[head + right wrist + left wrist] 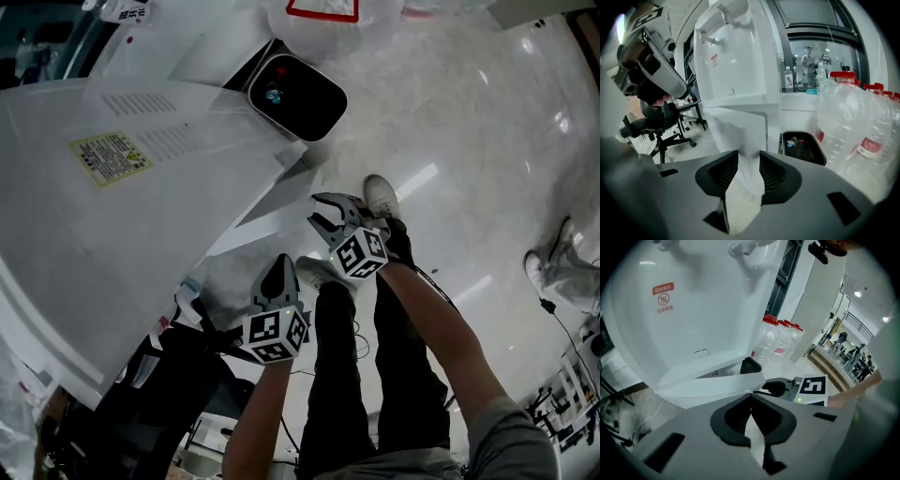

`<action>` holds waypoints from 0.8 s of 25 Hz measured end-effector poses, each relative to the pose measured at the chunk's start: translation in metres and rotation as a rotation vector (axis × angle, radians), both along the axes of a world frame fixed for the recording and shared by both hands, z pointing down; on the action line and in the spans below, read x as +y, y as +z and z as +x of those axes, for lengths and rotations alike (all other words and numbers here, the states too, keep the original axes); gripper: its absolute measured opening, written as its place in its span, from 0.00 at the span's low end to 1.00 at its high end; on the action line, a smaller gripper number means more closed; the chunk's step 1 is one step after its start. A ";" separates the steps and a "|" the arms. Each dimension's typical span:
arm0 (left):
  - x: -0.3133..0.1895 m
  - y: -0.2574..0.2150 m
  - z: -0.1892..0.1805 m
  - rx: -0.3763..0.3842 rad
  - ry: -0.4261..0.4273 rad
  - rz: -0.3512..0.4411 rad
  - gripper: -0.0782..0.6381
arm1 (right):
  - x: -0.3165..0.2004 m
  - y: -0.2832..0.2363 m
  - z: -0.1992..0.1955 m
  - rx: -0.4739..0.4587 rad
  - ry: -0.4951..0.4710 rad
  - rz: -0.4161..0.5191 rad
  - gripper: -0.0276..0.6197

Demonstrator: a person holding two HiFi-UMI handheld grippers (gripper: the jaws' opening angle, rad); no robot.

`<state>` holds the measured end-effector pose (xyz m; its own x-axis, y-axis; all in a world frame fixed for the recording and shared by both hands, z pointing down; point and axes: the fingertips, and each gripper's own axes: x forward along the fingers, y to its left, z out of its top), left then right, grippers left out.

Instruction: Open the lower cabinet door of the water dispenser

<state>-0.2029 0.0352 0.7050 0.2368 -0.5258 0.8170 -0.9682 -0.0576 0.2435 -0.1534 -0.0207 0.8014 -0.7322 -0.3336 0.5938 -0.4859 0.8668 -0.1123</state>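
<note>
- The right gripper [749,159] is clenched on the free edge of the lower cabinet door [743,129]; the white panel fills the gap between its jaws.
- The left gripper [751,394] is closed, with its tips meeting at the door edge. Whether it pinches the panel cannot be told.
- The door stands swung out from the water dispenser [736,61], at the base of the unit.
- Water bottles [862,126] and a black bin [801,145] stand beyond, on the floor [469,141].

One water dispenser [736,70], one cabinet door [740,131], one left gripper [751,397], one right gripper [748,154]
</note>
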 end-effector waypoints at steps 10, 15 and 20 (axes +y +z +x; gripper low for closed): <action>-0.038 0.001 0.015 -0.154 0.183 -0.005 0.13 | 0.013 -0.022 0.043 -0.011 -0.027 -0.136 0.25; -0.050 0.012 0.035 -0.277 0.372 -0.040 0.28 | 0.012 -0.039 0.066 -0.021 -0.039 -0.162 0.25; -0.056 0.030 0.052 -0.508 0.684 -0.065 0.38 | 0.005 -0.054 0.082 -0.021 -0.067 -0.168 0.25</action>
<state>-0.1510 -0.0207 0.7350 0.0822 -0.3490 0.9335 -0.7182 -0.6702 -0.1873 -0.0710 -0.0154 0.7479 -0.7624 -0.1809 0.6213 -0.4238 0.8652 -0.2681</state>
